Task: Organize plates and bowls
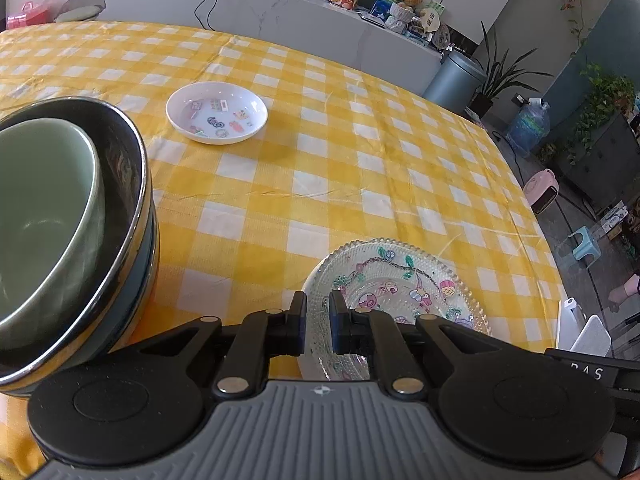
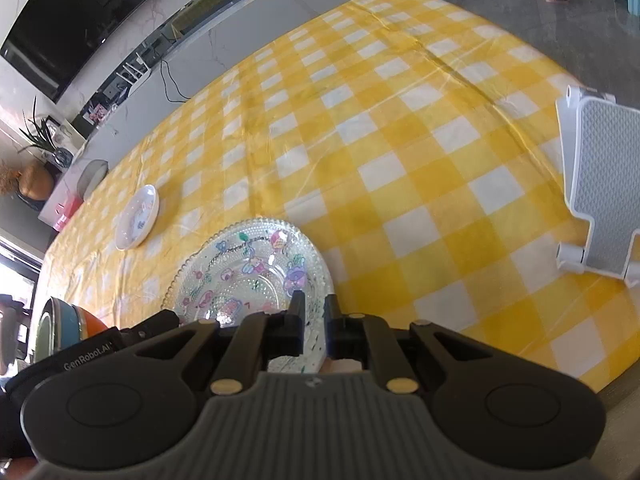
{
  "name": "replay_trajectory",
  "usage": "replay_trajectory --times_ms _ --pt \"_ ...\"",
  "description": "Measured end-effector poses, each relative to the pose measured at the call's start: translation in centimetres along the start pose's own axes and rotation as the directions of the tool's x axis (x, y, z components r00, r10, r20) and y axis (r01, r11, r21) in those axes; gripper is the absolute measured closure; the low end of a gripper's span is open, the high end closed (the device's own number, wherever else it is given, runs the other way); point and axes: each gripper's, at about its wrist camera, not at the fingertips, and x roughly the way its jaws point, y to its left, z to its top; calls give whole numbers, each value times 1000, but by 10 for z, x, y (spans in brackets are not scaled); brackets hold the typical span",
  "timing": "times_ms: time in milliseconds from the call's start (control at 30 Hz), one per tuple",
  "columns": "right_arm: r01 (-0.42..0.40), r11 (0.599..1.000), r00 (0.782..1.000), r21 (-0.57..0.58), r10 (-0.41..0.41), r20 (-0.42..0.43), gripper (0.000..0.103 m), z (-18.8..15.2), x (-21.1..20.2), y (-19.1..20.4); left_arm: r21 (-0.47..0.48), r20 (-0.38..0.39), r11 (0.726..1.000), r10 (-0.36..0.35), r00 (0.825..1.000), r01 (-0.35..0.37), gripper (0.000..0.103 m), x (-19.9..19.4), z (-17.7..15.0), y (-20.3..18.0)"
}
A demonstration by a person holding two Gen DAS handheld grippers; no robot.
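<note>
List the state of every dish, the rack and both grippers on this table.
Glass plate: rim clamped between the fingers of both grippers.
White plate: lying flat on the cloth, apart, untouched.
Green bowl: upright, nested in the dark bowl.
Dark bowl: upright, atop stacked bowls.
Dish rack: on the cloth, nothing in it.
Left gripper: shut on the plate's rim.
Right gripper: shut on the plate's rim.

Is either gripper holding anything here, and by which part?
Both hold the glass plate by its rim: the left gripper is clamped on one edge, and the right gripper on another edge nearest its camera.
</note>
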Motion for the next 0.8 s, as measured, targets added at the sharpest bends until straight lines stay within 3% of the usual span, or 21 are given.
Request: replay_trajectory --times_ms 367,800 --pt "62 994 998 -90 -61 12 96 -5 0 14 88 21 994 60 998 -62 91 -1 -6 -11" --pt "109 986 994 -124 -108 12 90 -6 1 19 99 41 994 46 998 -50 91 -10 -2 -13"
